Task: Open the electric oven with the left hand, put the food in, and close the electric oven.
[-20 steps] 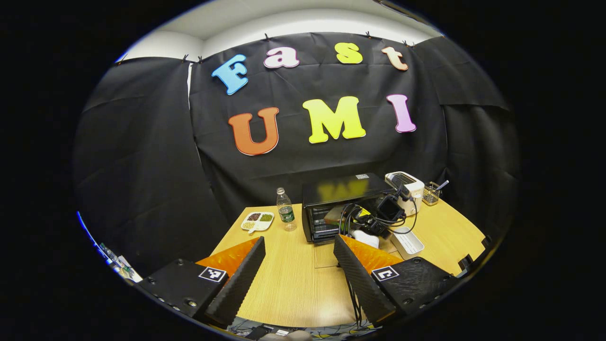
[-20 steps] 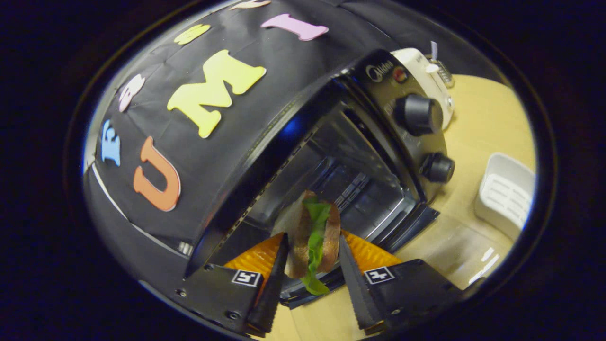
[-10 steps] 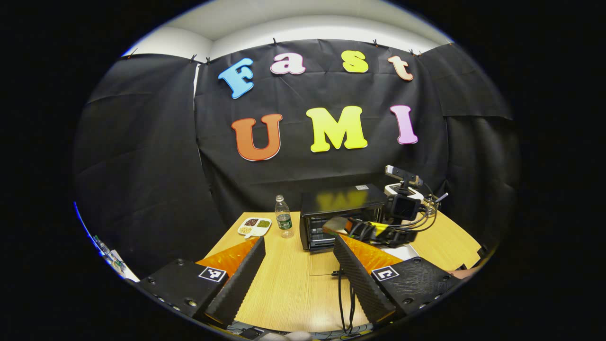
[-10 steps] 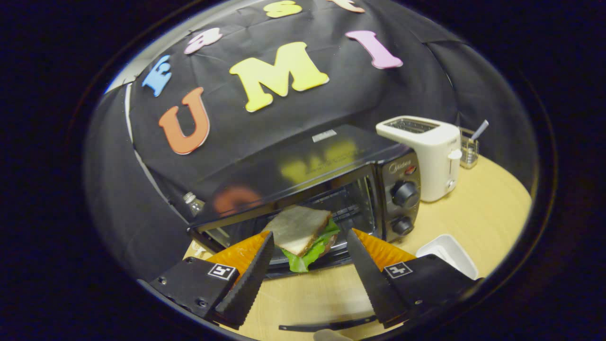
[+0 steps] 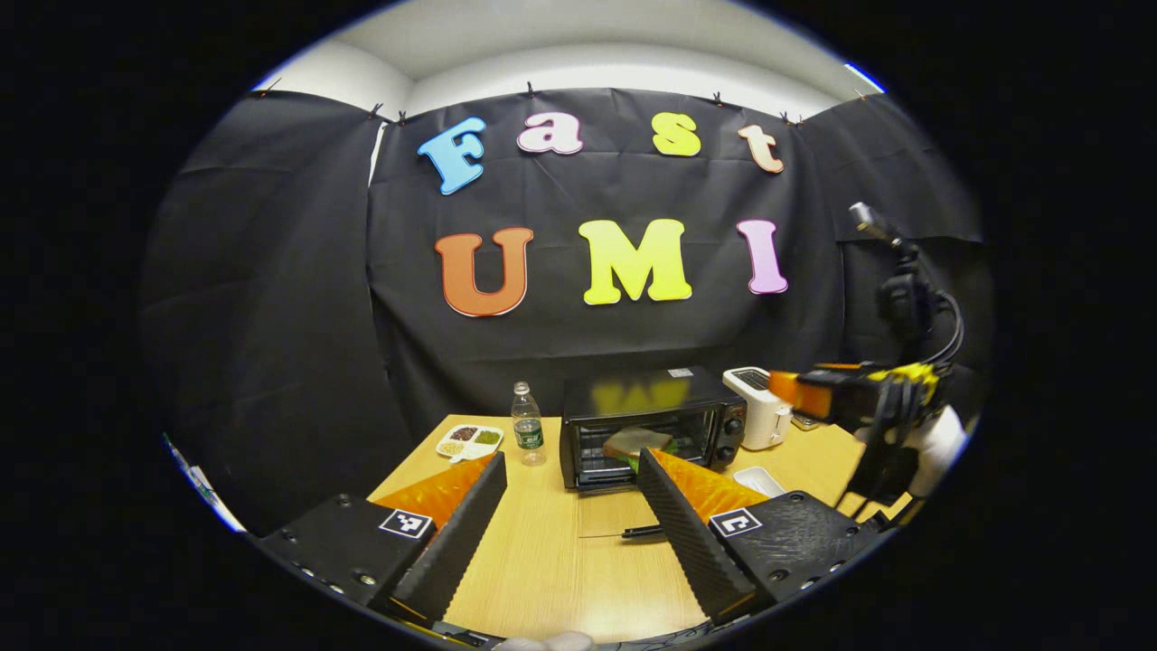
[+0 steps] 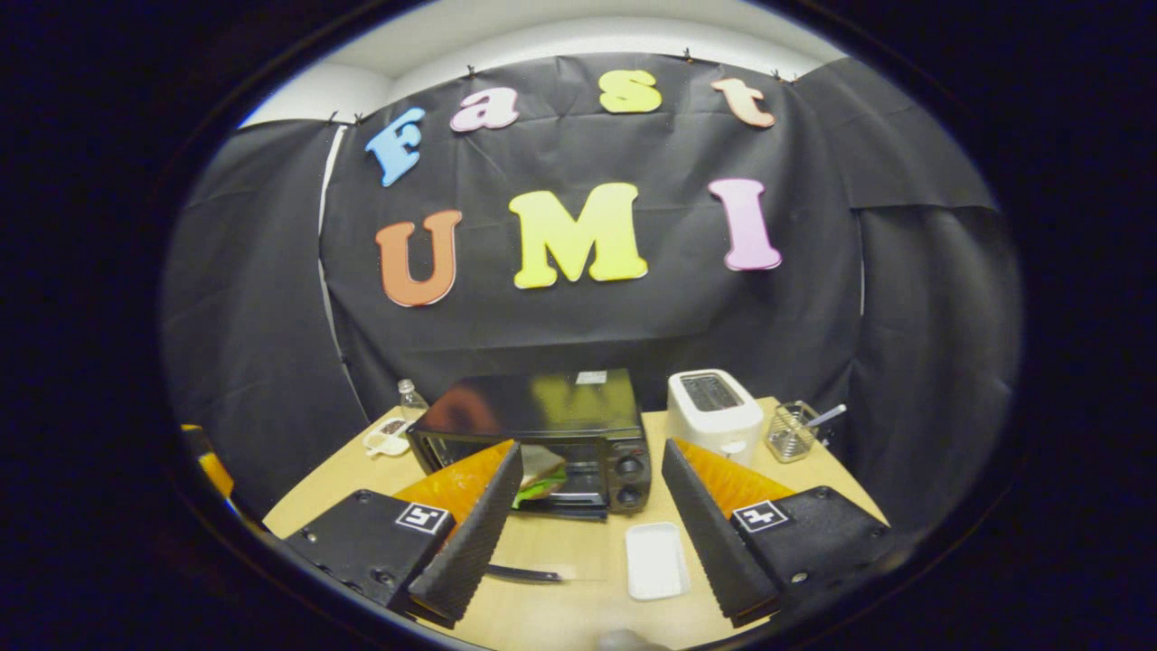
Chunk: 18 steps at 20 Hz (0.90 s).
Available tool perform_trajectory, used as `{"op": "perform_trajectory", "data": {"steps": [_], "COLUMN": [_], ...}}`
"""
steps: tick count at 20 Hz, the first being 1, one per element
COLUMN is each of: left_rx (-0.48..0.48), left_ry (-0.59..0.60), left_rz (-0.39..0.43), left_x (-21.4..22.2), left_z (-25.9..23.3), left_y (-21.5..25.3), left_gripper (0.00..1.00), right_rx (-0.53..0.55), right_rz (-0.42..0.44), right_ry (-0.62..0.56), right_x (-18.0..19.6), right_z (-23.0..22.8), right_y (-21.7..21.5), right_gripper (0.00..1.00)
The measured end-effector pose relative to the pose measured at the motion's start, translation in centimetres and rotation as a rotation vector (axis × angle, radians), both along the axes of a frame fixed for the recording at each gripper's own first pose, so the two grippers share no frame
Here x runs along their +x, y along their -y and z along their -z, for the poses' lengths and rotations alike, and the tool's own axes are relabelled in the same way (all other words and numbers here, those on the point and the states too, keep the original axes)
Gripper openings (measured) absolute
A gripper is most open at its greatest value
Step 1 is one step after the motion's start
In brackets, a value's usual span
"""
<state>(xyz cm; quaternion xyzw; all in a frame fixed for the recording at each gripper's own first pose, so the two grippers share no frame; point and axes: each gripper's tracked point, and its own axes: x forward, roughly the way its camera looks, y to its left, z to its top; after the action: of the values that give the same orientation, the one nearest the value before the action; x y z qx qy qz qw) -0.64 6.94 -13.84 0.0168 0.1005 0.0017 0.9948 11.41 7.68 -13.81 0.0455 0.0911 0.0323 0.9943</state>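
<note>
Black electric oven gleams on the pale wood-grain counter; brown bread with green lettuce, the sandwich; white toaster, white tray.

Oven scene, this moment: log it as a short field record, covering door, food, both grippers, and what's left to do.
oven door: open, lying flat in front of the electric oven
food: sandwich inside the oven
left gripper: open, holding nothing
right gripper: open, holding nothing, back from the oven
nearby: toaster, white tray, water bottle
remaining: close the door
</note>
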Motion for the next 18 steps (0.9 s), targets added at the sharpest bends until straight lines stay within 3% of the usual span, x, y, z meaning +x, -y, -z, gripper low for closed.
{"op": "perform_trajectory", "data": {"steps": [8,15,18], "left_rx": [-0.005,-0.112,-0.103], "left_ry": [-0.063,-0.283,-0.368], "left_rz": [0.044,0.041,0.039], "left_x": [2.8,4.2,4.2], "left_z": [4.9,16.1,20.9], "left_y": [3.7,8.7,10.7], "left_gripper": [0.96,0.96,0.96], "right_rx": [-0.033,-0.133,-0.156], "right_rz": [0.059,0.049,0.058], "right_ry": [0.068,0.027,0.021], "right_x": [-8.2,-9.7,-9.6], "right_z": [-5.1,-6.1,-6.6], "right_y": [6.7,10.9,12.6], "right_gripper": [0.99,0.99,0.99]}}
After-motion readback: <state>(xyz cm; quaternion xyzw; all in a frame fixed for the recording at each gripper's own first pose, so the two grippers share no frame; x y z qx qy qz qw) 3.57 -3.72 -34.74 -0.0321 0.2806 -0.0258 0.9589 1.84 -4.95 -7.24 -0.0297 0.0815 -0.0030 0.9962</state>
